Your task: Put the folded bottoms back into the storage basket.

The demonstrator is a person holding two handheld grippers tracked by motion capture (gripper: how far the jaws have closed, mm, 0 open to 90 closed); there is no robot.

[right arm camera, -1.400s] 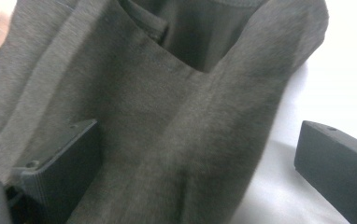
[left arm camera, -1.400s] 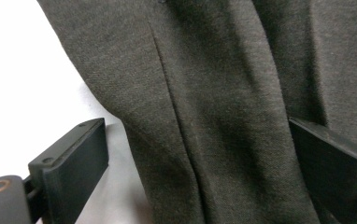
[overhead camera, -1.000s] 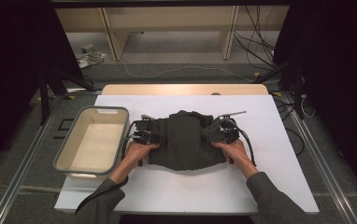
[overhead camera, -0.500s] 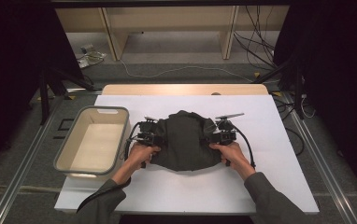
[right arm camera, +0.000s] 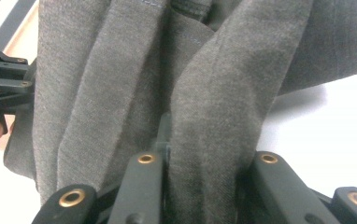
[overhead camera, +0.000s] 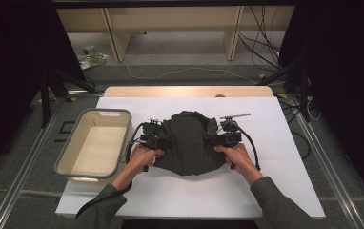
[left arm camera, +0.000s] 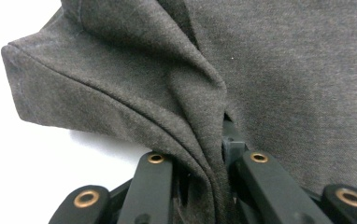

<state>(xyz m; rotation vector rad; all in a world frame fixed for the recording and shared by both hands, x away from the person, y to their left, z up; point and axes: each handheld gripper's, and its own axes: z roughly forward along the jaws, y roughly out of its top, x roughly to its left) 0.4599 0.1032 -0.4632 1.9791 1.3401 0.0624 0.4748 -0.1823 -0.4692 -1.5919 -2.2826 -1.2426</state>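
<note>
At the middle of the white table (overhead camera: 275, 191) lies a dark grey garment (overhead camera: 189, 143), bunched between both hands. On its left edge the left gripper (overhead camera: 155, 141) has just been closing and now pinches a fold of cloth between its jaws. On the right edge the right gripper (overhead camera: 224, 138) has likewise just closed and clamps a thick fold. Left of the garment, just beside the left hand (overhead camera: 144, 156), sits a beige bin (overhead camera: 70, 157).

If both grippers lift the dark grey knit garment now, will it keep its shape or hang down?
The dark grey knit garment probably sags between the left gripper and right gripper: it bunches into soft folds at the jaws. It looks light and unlikely to slip, since the cloth is pinched tightly.
</note>
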